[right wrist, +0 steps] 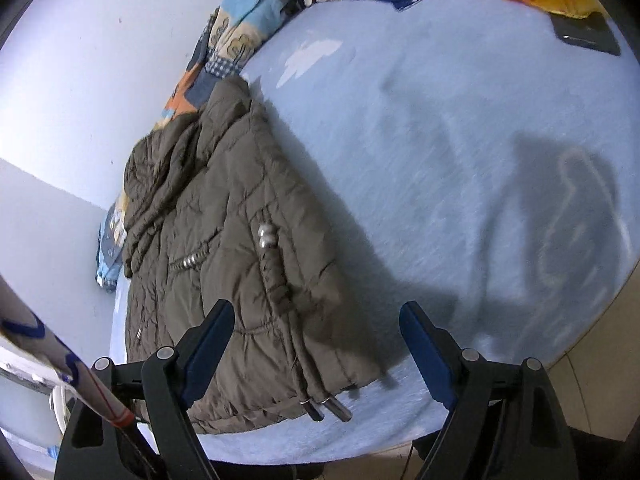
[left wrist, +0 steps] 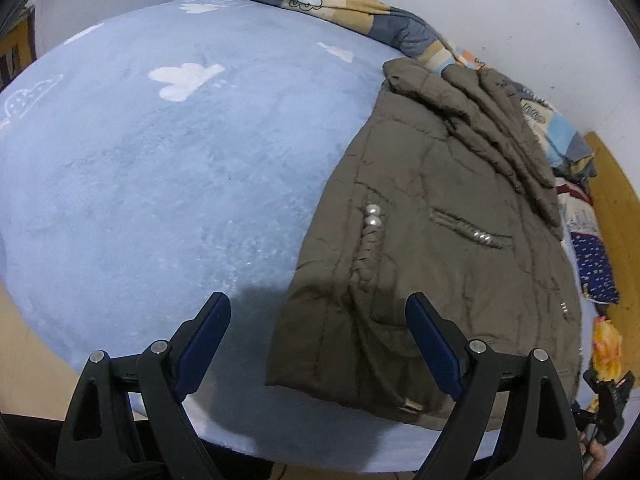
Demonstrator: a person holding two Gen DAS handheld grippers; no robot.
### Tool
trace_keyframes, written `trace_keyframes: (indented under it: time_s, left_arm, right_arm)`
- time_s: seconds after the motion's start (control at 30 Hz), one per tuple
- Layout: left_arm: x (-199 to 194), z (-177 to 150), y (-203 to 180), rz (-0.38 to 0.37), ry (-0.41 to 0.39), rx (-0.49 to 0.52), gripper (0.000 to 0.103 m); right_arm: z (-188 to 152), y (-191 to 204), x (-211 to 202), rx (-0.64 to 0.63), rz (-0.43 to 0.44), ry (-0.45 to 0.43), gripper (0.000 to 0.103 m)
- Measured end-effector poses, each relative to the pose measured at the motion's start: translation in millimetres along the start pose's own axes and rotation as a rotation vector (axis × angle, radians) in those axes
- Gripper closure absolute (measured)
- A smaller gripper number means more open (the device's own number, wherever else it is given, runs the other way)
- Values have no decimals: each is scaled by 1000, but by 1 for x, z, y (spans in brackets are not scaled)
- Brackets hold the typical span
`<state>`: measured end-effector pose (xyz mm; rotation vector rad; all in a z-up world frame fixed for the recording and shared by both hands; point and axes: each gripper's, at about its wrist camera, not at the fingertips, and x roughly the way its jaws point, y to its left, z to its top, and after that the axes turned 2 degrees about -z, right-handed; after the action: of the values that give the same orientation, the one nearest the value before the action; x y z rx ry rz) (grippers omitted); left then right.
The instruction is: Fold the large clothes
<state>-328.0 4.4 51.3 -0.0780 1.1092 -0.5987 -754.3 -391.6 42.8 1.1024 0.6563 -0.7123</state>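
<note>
- Fingers on the left gripper (left wrist: 318, 320) are spread wide with nothing gripped, hovering over the near hem of the jacket (left wrist: 432, 248).
- Right gripper (right wrist: 316, 328) same deal, wide apart and empty, its fingers over the jacket's bottom corner where two metal-tipped drawcords (right wrist: 320, 402) stick out.
- Olive-brown puffer jacket lies folded lengthwise on the light blue bed (left wrist: 160, 184), sleeve piled on top near the wall.
- Patchwork quilt (left wrist: 328, 4) is bunched along the wall behind it.

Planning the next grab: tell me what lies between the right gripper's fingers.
The jacket's near corner and its two metal-tipped cords on the blue blanket, seen from the right wrist.
</note>
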Motion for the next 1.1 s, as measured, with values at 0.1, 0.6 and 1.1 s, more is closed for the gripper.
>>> trace_keyframes:
  time_s: [0.1, 0.6, 1.1]
  left_arm:
    - [2, -2, 2, 11, 3, 1, 14]
    - [6, -19, -28, -54, -36, 84, 14]
    - [11, -26, -61, 68, -116, 264, 14]
  right_arm:
    - [-5, 5, 11, -24, -14, 33, 14]
    - [-22, 41, 17, -134, 95, -15, 24]
    - [-36, 68, 41, -315, 14, 45, 46]
